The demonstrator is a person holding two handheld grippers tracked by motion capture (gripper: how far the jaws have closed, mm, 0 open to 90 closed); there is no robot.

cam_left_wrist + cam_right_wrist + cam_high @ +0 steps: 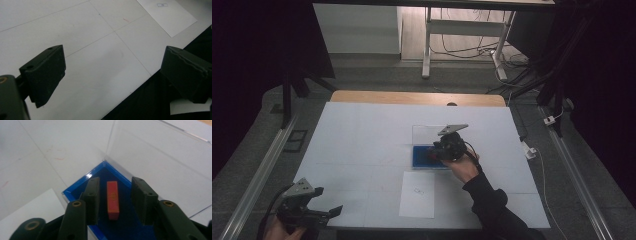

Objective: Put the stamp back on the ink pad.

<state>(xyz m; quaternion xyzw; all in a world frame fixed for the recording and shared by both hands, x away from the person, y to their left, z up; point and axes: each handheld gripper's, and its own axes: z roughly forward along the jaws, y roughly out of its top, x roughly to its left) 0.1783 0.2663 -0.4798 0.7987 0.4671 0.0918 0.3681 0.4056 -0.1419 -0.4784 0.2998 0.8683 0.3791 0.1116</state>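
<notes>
A small red block [113,200] with a yellow mark lies flat on the floor of a blue tray [75,191] that has clear upright walls [150,152]. My right gripper [115,185] reaches down into the tray, open, with one black jaw on each side of the block and a gap showing on both sides. From above, the right gripper [447,147] hangs over the blue tray [419,159] just right of the table's middle. My left gripper [327,200] hovers at the front left corner, and in its own view the left gripper [115,65] stands wide open with nothing between its jaws.
A white sheet of paper [418,194] with a small printed mark lies in front of the tray, also seen as the paper [166,15] far off in the left gripper view. The table's white cover [362,145] ends at a dark front edge [150,100]. Floor cables [472,50] lie beyond the table.
</notes>
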